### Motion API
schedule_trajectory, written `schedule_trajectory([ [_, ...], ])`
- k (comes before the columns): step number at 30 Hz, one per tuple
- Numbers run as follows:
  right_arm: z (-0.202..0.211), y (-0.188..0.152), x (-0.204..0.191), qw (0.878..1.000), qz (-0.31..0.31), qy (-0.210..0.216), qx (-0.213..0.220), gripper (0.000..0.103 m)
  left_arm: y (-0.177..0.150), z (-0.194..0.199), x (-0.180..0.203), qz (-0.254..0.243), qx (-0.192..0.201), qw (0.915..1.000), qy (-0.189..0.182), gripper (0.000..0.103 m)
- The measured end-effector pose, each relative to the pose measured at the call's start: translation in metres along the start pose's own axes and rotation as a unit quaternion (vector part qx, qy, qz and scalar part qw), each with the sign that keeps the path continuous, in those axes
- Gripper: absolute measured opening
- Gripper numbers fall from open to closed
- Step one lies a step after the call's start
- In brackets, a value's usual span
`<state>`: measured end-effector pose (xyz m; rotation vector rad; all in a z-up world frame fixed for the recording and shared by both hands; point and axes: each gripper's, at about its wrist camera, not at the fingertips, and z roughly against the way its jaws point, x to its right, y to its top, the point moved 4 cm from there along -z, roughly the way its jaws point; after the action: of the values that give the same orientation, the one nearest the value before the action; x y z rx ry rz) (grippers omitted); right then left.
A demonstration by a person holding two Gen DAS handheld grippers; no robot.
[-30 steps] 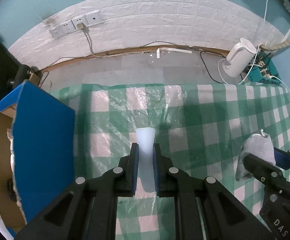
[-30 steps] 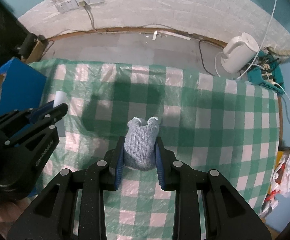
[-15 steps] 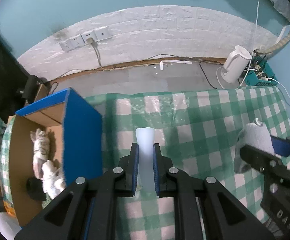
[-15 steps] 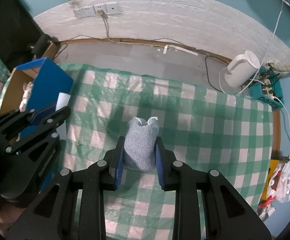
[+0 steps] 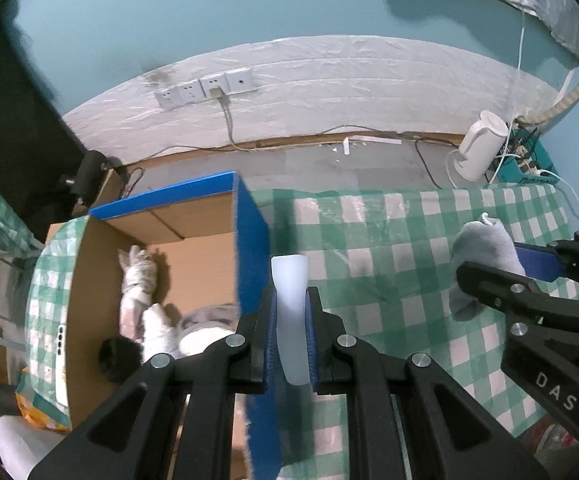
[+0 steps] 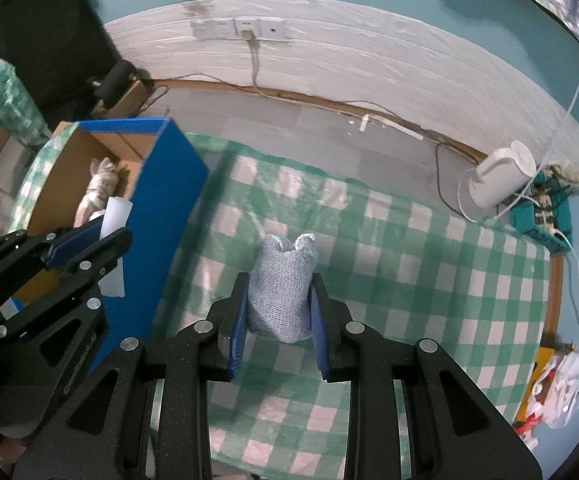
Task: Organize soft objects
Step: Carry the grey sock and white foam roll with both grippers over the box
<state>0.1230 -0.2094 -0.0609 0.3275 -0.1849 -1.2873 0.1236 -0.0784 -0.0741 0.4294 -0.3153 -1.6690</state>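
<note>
My left gripper (image 5: 292,312) is shut on a white foam strip (image 5: 291,304) and holds it above the blue wall of an open cardboard box (image 5: 249,240). The box holds white rolled cloths (image 5: 139,280) and a dark round thing. My right gripper (image 6: 279,304) is shut on a rolled grey-blue sock (image 6: 283,284) above the green checked tablecloth (image 6: 409,280). The sock also shows in the left wrist view (image 5: 481,256). The left gripper (image 6: 89,240) with its foam strip (image 6: 115,216) and the box (image 6: 161,184) show at the left of the right wrist view.
A white kettle (image 5: 479,148) and a teal power strip with cables stand on the floor beyond the table's far right corner. Wall sockets (image 5: 205,88) sit on the white brick wall. White and red bags (image 6: 561,380) lie off the table's right edge.
Both grippers have risen and drawn back with their loads. The left gripper has shifted left, so the box's inside and its cloths have come into view.
</note>
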Motion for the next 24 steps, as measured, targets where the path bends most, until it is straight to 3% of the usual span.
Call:
schedule_trajectory([
  [9,0.007,0.008,-0.041,0.999,0.033,0.014,0.005,0.027,-0.013,0.017,-0.037,0.011,0.010,0.9996,0.023,0.013],
  [24,-0.004,0.014,-0.104,0.996,0.085,0.033,-0.007,0.027,-0.034,0.015,-0.096,0.038,-0.002,0.9978,0.054,0.013],
])
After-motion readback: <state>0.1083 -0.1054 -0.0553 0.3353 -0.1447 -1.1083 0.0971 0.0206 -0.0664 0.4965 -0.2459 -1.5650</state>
